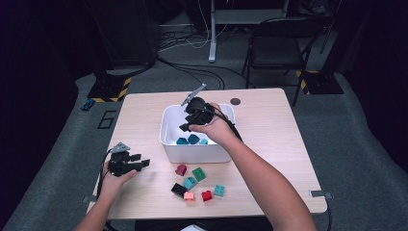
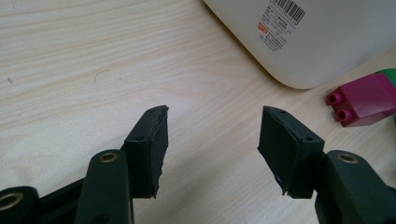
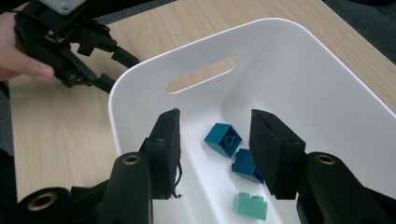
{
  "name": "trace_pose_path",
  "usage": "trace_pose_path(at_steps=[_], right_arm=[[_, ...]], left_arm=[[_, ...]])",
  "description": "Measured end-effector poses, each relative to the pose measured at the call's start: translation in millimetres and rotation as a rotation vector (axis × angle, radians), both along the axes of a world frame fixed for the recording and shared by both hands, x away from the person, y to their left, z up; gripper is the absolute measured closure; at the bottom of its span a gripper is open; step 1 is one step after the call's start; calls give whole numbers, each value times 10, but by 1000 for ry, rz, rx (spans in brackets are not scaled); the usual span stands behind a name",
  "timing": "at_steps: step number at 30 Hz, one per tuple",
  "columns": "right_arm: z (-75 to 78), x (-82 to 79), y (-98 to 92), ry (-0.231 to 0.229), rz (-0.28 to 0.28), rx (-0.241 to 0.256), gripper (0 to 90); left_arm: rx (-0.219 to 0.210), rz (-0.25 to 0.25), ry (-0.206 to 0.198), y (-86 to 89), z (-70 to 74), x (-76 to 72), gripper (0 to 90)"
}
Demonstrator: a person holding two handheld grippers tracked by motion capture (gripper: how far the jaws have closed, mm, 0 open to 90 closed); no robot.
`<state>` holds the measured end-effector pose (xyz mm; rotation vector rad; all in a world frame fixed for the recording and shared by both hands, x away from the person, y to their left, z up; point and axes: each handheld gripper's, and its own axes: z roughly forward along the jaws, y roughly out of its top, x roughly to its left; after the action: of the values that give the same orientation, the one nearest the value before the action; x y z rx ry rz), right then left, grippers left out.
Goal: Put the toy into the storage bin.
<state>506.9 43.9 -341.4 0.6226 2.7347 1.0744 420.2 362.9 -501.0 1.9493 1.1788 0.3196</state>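
Note:
A white bin (image 1: 173, 149) stands mid-table and holds three bricks: a teal one (image 3: 223, 139), a dark blue one (image 3: 245, 165) and a mint one (image 3: 251, 206). My right gripper (image 1: 184, 126) hovers over the bin, open, with nothing between its jaws (image 3: 215, 149). My left gripper (image 1: 145, 162) rests low at the table's left front, open and empty (image 2: 212, 140), aimed toward the bin's corner (image 2: 299, 51). A magenta brick (image 2: 362, 99) lies just right of it. Several loose bricks lie in front of the bin, among them magenta (image 1: 181, 169), green (image 1: 198, 173), black (image 1: 178, 189) and red (image 1: 207, 195).
The wooden table (image 1: 269, 159) has bare surface to the left of the bin and along its right side. A dark round mark (image 1: 235, 101) sits near the far edge. A folding chair (image 1: 279, 45) and floor cables stand beyond the table.

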Motion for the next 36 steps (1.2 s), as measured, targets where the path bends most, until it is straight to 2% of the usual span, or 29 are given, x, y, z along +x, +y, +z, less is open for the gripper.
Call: trace_pose_path(at_steps=[8, 16, 21, 27, 36], right_arm=[[126, -220, -243, -16, -2, 29, 531], [151, -416, -538, -23, -10, 50, 533], [127, -547, -691, -46, 5, 62, 534], [-12, -734, -835, -41, -2, 89, 534], [-380, -977, -972, -31, -4, 91, 535]], left_arm=[[2, -1, 1, 4, 3, -1, 421], [3, 4, 2, -6, -2, -2, 421], [5, 2, 8, -2, 1, -2, 421], [-1, 13, 2, 2, -4, -2, 421], [-3, 17, 4, 6, -8, -4, 421]])
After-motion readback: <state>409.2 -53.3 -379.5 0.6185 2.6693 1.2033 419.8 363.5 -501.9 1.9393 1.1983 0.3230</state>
